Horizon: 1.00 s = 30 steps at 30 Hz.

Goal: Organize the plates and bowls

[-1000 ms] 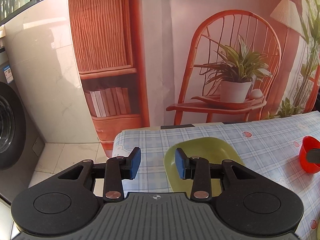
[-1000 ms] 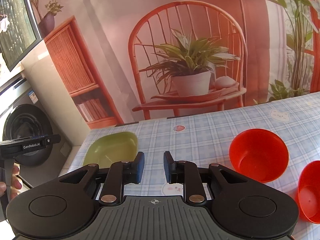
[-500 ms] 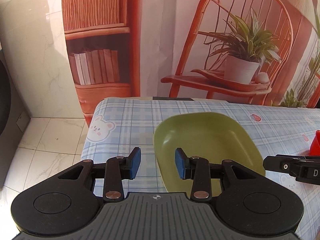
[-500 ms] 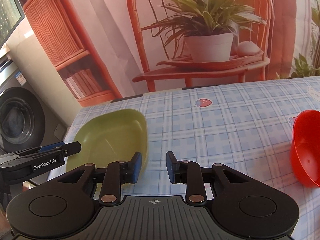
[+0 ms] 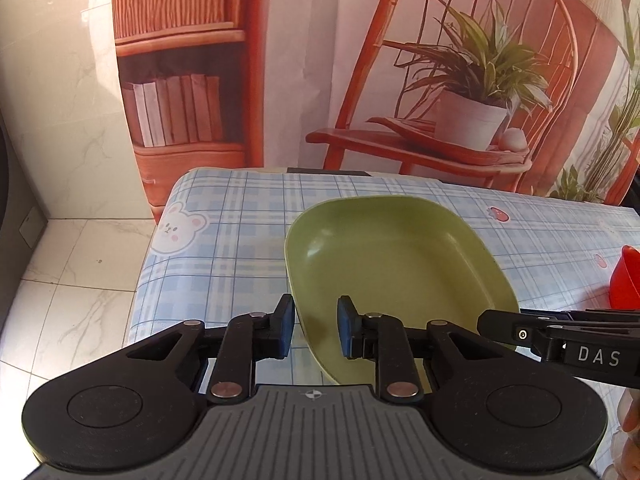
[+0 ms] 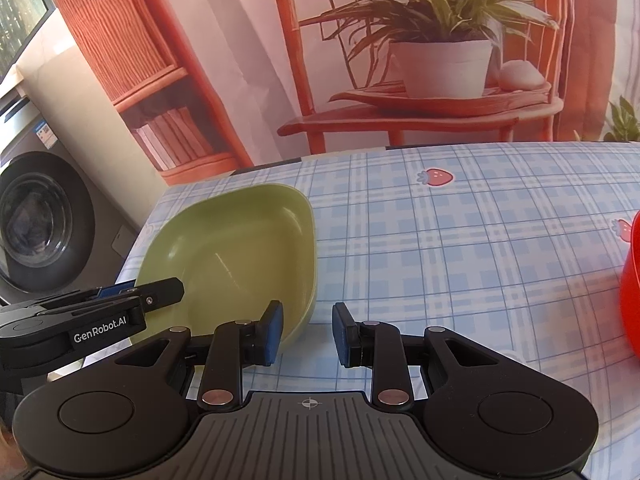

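Plainly, the green plate (image 5: 396,264) sits at the left end of the desk (image 6: 460,248), near its corner. It looks like light, stiff plastic, smooth and probably a bit slippery, with a raised rim that offers the best hold, judging by its shape. The left tongs (image 5: 316,330) straddle that rim at the plate's 7 o'clock, part open, gripping nothing. The right tongs (image 6: 307,334) hang part open and empty at about 5 o'clock. A red bowl (image 6: 630,284) lies well apart at 3 o'clock.
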Each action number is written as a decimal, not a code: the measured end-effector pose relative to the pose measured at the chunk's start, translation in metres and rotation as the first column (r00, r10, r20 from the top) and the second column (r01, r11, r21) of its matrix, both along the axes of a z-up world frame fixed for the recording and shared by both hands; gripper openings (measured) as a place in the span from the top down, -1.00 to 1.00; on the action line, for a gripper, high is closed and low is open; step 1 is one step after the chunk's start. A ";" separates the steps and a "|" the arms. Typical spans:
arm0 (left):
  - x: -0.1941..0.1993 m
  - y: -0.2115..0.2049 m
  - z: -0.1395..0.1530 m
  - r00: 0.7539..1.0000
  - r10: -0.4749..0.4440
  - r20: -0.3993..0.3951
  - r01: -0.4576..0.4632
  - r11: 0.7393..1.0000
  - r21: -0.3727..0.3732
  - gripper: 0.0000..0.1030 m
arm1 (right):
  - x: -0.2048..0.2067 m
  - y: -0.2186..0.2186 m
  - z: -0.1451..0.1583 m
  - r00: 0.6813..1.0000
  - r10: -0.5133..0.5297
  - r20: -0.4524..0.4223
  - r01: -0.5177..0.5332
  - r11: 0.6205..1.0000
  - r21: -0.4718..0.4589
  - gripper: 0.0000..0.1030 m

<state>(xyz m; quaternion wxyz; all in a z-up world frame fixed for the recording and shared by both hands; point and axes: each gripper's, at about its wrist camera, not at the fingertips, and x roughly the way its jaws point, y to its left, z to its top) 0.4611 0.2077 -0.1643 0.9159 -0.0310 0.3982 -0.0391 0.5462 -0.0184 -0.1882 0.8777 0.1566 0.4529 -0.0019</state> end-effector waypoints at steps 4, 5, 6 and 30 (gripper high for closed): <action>-0.010 0.000 0.003 1.000 -0.011 0.004 0.011 1.000 0.012 0.62 | -0.005 0.003 0.001 1.000 0.000 -0.007 0.000 1.000 -0.004 0.62; -0.014 0.000 0.004 1.000 -0.011 0.005 0.010 1.000 0.010 0.62 | -0.008 0.003 0.001 1.000 -0.004 -0.012 0.004 1.000 0.004 0.64; -0.017 0.000 0.005 1.000 -0.010 0.005 0.010 1.000 0.008 0.62 | -0.012 0.002 0.002 1.000 -0.012 -0.016 0.012 1.000 0.013 0.66; -0.143 -0.058 0.058 0.998 -0.004 0.068 0.003 1.000 0.019 0.62 | -0.144 -0.030 0.059 0.995 -0.085 0.054 0.080 0.992 0.095 0.67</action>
